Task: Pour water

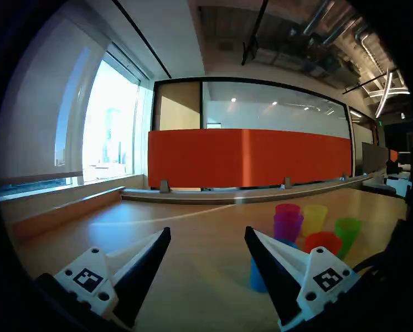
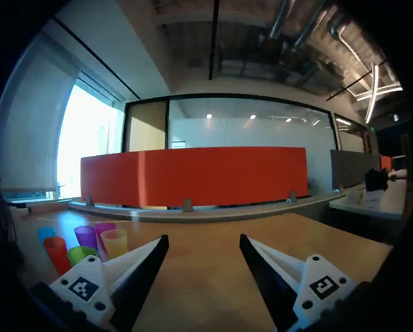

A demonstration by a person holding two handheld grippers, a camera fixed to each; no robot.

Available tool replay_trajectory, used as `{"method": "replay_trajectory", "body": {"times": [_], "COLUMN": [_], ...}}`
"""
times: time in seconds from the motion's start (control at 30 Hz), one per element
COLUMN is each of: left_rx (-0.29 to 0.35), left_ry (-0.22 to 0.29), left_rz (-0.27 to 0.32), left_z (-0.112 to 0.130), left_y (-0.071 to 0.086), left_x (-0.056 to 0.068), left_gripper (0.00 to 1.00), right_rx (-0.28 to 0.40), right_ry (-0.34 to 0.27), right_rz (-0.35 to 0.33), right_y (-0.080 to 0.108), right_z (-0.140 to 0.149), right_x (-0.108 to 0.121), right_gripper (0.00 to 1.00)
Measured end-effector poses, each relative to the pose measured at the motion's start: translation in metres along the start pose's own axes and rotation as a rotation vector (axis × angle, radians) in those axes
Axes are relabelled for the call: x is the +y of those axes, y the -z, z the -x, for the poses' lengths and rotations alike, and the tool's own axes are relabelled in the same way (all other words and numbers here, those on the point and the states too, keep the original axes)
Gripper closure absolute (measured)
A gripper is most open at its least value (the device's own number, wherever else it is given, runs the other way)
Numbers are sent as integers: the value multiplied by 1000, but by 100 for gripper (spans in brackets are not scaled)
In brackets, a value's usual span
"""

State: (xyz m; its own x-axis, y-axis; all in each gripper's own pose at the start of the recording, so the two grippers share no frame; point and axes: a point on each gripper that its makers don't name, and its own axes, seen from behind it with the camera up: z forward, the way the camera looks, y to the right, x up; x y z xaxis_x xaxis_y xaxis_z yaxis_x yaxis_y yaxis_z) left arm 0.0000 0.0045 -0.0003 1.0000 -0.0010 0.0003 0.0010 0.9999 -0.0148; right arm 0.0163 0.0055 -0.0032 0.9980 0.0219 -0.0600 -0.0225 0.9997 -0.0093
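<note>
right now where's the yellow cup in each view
Left gripper view: yellow cup right of centre, just below mid-height.
Right gripper view: yellow cup at lower left.
Shared landmark: the orange partition standing behind the cup in both.

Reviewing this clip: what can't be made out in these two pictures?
- Left gripper view: blue cup, mostly hidden behind a jaw of the left gripper.
- Right gripper view: green cup, lower part behind a jaw of the right gripper.
- Both views: whether either cup holds water; rims seen side-on, from low.
</note>
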Motion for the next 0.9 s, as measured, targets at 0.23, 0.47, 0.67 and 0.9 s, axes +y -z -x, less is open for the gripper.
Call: {"method": "replay_trajectory", "body": {"times": [0.23,0.47,0.67,0.9], "left_rx": [0,0,0,0], "left_ry": [0,0,0,0], "left_rz": [0,0,0,0], "left_z": [0,0,0,0], "left_y": [0,0,0,0], "left_x": [-1,-1,-1,-1], "left_gripper": [0,0,0,0], "right_rx": [-26,-56,-58,-58], "right_ry": [27,26,25,26], "right_rz": [0,4,12,16], "right_y": [-1,-3,-4,-4], "right_z": [10,15,15,15], "right_x": [-2,-3,0,2], "right_gripper": [1,1,1,1]}}
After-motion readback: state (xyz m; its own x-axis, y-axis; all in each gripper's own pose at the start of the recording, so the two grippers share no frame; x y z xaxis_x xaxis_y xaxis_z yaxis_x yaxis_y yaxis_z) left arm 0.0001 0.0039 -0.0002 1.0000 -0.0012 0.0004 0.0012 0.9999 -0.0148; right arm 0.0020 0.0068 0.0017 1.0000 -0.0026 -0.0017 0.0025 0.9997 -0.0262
